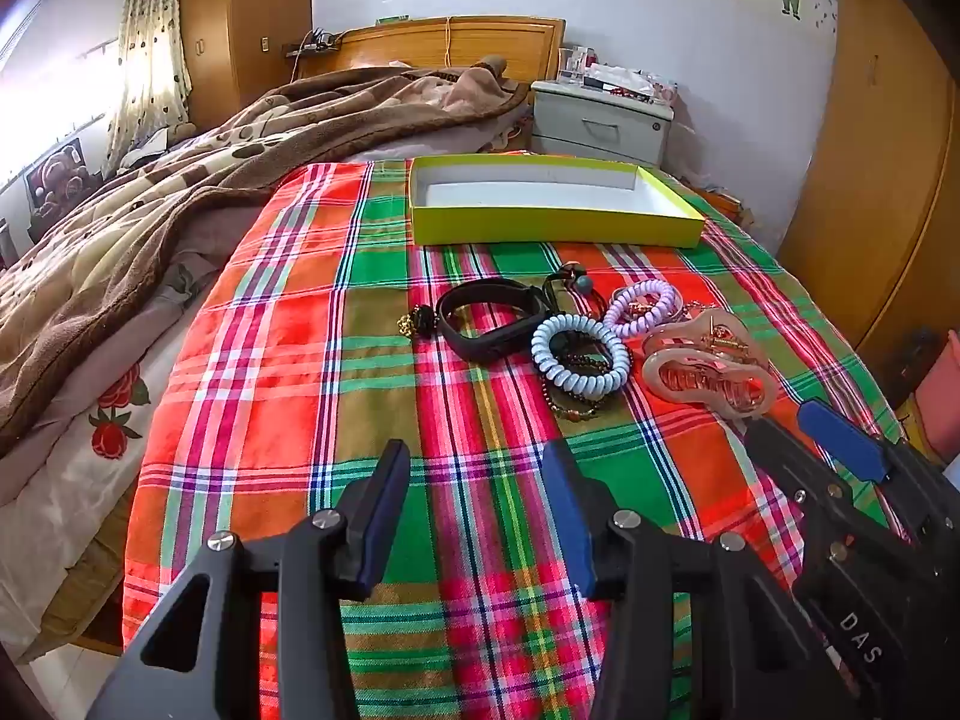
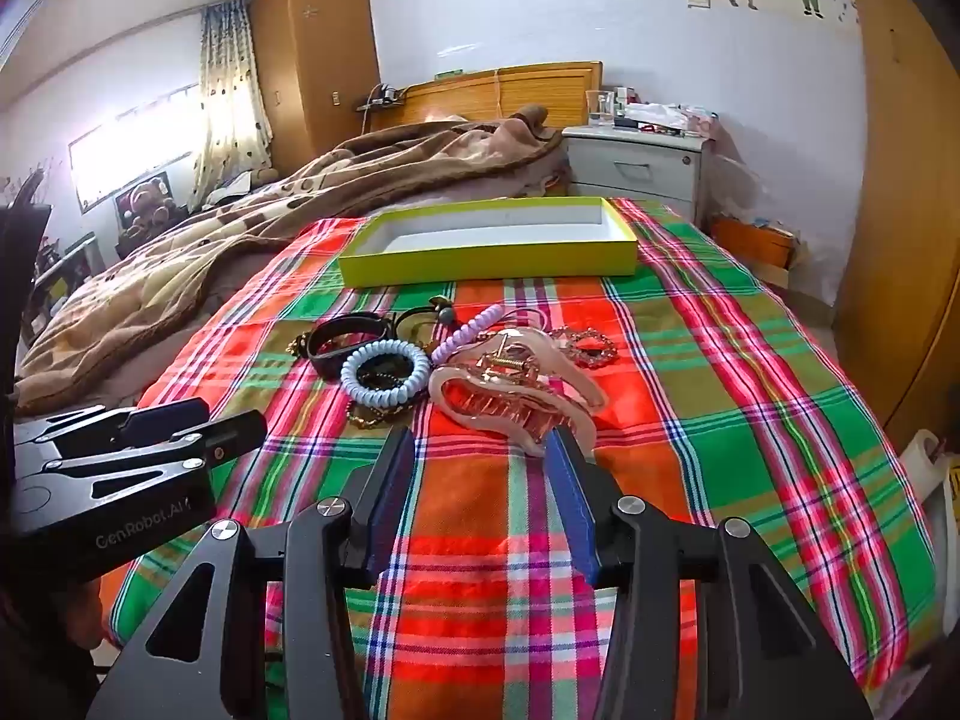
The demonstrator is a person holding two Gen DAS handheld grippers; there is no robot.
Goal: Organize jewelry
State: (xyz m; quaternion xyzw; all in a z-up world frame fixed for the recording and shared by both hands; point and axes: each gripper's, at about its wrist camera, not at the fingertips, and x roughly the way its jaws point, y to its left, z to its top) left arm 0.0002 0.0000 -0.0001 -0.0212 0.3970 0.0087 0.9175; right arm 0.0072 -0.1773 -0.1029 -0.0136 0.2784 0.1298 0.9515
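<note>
Plaid cloth point(image 1: 288, 360), red, green and orange, is spread over the foot of a bed. At its far end sits a shallow yellow-green box point(image 1: 558, 227) with a white inside and nothing visible in it.

The jewelry lies in a loose cluster on the cloth, between the box and the grippers:
- black band point(image 1: 489, 324), looped, at the left of the pile, with a small dark-and-gold ornament point(image 1: 417, 321) just beside it
- pale blue spiral hair tie point(image 1: 579, 360) lying over a dark beaded bracelet point(image 1: 570, 405)
- lilac spiral hair tie point(image 1: 642, 306) behind the blue one
- pink translucent claw clip point(image 2: 516, 396), nearest the right gripper, teeth facing it
- clear beaded bracelet point(image 2: 591, 348) right of the clip, seen from the right wrist only

Left gripper point(image 1: 474, 492): jaws wide, nothing between them, hovering over bare cloth short of the pile.
Right gripper point(image 2: 480, 474): jaws wide, nothing gripped. The clip's near edge sits just at its right fingertip; contact cannot be told.

A brown blanket point(image 1: 180, 180) is heaped to the left.
</note>
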